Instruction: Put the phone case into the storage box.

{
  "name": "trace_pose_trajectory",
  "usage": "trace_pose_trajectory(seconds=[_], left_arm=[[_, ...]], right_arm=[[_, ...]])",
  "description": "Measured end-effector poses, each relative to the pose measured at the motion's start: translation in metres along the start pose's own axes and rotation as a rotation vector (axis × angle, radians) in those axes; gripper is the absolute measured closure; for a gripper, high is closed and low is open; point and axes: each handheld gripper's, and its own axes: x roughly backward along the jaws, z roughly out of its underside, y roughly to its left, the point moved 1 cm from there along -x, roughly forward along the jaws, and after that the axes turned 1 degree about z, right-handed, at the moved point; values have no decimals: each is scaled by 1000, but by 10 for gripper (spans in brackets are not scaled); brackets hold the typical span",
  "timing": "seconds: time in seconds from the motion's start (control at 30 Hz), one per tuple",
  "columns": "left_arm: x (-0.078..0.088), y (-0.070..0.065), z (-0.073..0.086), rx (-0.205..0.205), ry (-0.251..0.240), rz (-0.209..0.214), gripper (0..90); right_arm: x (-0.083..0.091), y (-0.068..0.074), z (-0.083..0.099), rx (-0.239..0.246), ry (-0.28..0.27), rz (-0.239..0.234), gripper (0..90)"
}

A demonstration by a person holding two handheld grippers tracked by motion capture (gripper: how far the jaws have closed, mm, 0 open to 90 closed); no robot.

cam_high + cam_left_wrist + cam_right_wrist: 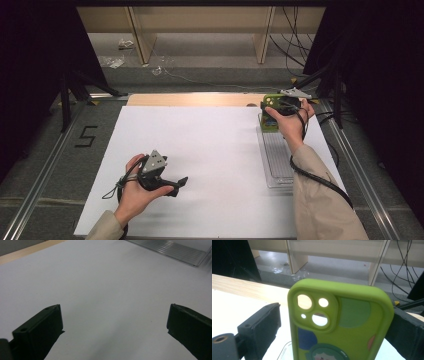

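A lime-green phone case (340, 322) with camera cut-outs and coloured patches on its back is seen standing upright between the jaws of the right claw (332, 325). In the right gripper view, the case's right edge lies against the right jaw, while a clear gap is left between its left edge and the left jaw. The jaws stand wide, and the case is not pressed from both sides; whether its lower end rests on anything cannot be told, as that end is cut off at the bottom of the picture.

In the high view the phone case (271, 114) is found at the far right of the worktop, over the far end of a clear ribbed plastic tray (278, 160), with the right claw (278, 111) around it and the right hand (292, 122) behind it.

The left claw (177, 186) is held low over the white sheet (200, 150) near the front left, well apart from the tray. In the left gripper view its jaws are spread wide with nothing between them, above the bare sheet. A strip of bare wood (190, 99) is left uncovered along the far edge of the worktop.
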Motion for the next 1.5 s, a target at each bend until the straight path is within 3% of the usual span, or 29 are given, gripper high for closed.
trace_pose_trajectory(seconds=[1.1, 1.5], left_arm=[[0, 0, 0, 2, -1, -3, 0], [1, 0, -1, 3, -2, -3, 0]], right_arm=[[26, 1, -1, 17, -19, 18, 64], [40, 4, 2, 40, -34, 2, 71]])
